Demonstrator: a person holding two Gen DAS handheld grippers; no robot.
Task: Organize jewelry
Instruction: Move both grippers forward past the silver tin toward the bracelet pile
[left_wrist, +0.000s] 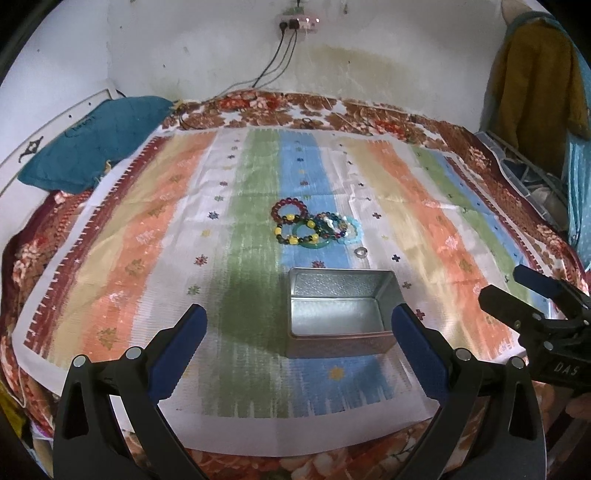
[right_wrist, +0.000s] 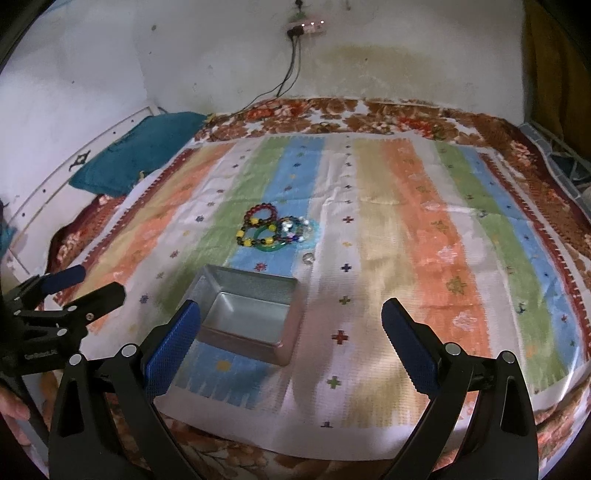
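Both claws hang above the bed, empty, fingers spread wide. The left claw (left_wrist: 299, 325) frames the open metal tin (left_wrist: 340, 314), which sits just ahead of and between its blue pads (left_wrist: 173, 354); in the right wrist view the same tin (right_wrist: 247, 314) lies ahead-left of the right claw (right_wrist: 291, 332), beside its left pad. The tin appears empty, so no piece is sorted yet. Beyond the tin, farther from both claws, lies the jewelry cluster: a dark red bead bracelet (left_wrist: 289, 209), a yellow-and-dark bead bracelet (left_wrist: 295, 230) overlapping a green bangle (left_wrist: 314, 242), a multicolour bead bracelet (left_wrist: 332, 225) and a pale blue bead bracelet (left_wrist: 351, 230), all touching or overlapping. A small silver ring (left_wrist: 360, 252) lies apart from them, between cluster and tin. Everything rests on a striped cloth (left_wrist: 424, 206) spread over a floral bedcover (left_wrist: 369, 114); the cloth probably serves as a flat, contrasting work area. Judgement: the tin is placed nearest the operator as the drop target, with the left claw positioned to steady it while the right claw fetches. Overlapping bracelets may drag one another on lifting; the ring will need a fine pinch on soft fabric.
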